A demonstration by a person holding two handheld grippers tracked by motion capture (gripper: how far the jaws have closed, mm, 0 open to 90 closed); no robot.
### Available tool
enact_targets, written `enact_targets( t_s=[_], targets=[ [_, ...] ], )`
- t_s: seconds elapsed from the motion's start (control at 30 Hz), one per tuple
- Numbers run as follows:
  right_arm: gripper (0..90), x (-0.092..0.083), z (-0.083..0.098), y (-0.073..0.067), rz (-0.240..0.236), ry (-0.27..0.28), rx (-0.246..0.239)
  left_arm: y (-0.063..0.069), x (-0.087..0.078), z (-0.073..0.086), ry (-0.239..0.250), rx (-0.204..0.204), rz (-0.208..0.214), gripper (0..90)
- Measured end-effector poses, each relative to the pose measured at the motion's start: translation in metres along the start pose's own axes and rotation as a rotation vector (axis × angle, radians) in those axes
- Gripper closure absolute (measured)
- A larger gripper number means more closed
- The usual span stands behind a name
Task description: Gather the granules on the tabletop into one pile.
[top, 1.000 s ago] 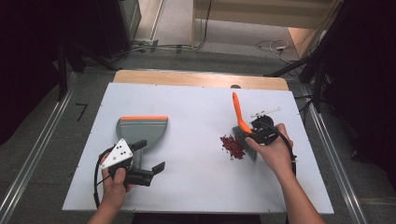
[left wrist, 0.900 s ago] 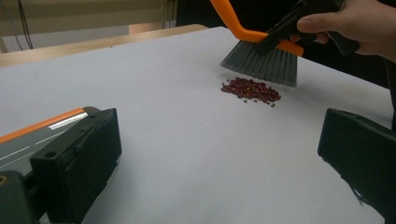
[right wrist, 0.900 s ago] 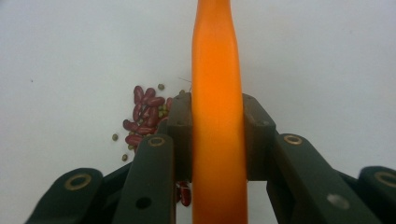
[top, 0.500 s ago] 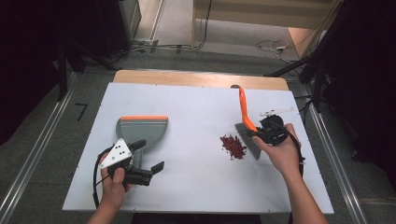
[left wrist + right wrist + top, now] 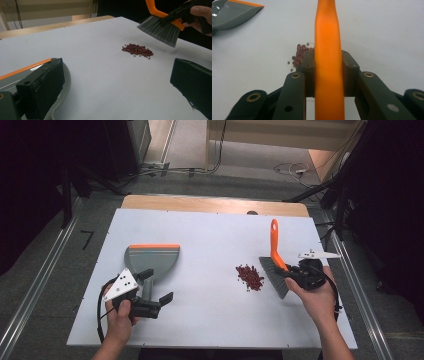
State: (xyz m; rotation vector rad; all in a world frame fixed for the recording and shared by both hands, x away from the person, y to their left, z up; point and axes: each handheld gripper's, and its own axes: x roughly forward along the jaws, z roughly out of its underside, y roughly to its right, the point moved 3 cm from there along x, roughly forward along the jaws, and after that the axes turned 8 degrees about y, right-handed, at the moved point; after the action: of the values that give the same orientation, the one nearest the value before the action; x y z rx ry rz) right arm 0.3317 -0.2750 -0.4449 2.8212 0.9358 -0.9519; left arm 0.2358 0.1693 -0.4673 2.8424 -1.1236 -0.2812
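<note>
White and bare apart from a few items, the counter (image 5: 210,240) sits in a dim room with cables on the floor beyond it. Near its right-centre lies a small heap of dark red beans (image 5: 249,276), the likely thing to be swept. Just to their right hangs the brush (image 5: 274,265), its grey bristles angled down toward the heap and, as the left gripper view shows, lifted clear of the surface. That placement suits a stroke leftward across the beans. The right tool (image 5: 300,275) is clenched on the brush's orange handle, jaws pressed to both sides of it in the right gripper view. Well to the left rests the grey dustpan (image 5: 151,257), its orange lip on the far side, away from the person. The left tool (image 5: 154,290) hovers at the pan's handle with jaws spread, gripping nothing, probably placed to take hold and steady the pan.
</note>
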Motion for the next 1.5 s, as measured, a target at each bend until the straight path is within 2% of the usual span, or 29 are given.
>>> enact_targets(
  t_s=[0.2, 0.47, 0.6, 0.67, 0.77, 0.83, 1.03, 1.13, 1.33, 1.43, 1.5],
  targets=[
    [68.8, -0.017, 0.015, 0.008, -0.013, 0.026, 0.026, -0.004, -0.003, -0.001, 0.014, -0.017, -0.010, 0.0],
    [68.8, -0.036, 0.031, 0.020, -0.047, 0.063, 0.061, -0.008, -0.006, 0.000, 0.013, -0.009, -0.032, 0.0],
    [68.8, -0.041, 0.039, 0.026, -0.059, 0.064, 0.067, -0.010, -0.007, 0.001, 0.022, -0.011, -0.035, 0.0],
    [68.8, -0.042, 0.043, 0.030, -0.071, 0.071, 0.080, -0.010, -0.006, 0.001, 0.022, -0.014, -0.029, 0.0],
    [68.8, -0.043, 0.048, 0.037, -0.091, 0.074, 0.071, -0.011, -0.005, 0.001, 0.020, -0.013, -0.029, 0.0],
    [68.8, -0.043, 0.050, 0.041, -0.105, 0.086, 0.088, -0.012, -0.006, 0.002, 0.025, -0.015, -0.027, 0.0],
    [68.8, -0.044, 0.052, 0.048, -0.102, 0.097, 0.104, -0.018, -0.008, 0.003, 0.039, -0.027, -0.058, 0.0],
    [68.8, -0.044, 0.053, 0.049, -0.104, 0.096, 0.100, -0.020, -0.008, 0.002, 0.060, -0.051, -0.060, 0.0],
    [68.7, -0.045, 0.055, 0.051, -0.116, 0.109, 0.117, -0.017, -0.007, 0.003, 0.052, -0.033, -0.076, 0.0],
    [68.8, -0.044, 0.056, 0.052, -0.117, 0.106, 0.119, -0.015, -0.007, 0.002, 0.058, -0.028, -0.060, 0.0],
    [68.7, -0.043, 0.055, 0.051, -0.125, 0.103, 0.116, -0.015, -0.006, 0.002, 0.057, -0.028, -0.066, 0.0]
  ],
)
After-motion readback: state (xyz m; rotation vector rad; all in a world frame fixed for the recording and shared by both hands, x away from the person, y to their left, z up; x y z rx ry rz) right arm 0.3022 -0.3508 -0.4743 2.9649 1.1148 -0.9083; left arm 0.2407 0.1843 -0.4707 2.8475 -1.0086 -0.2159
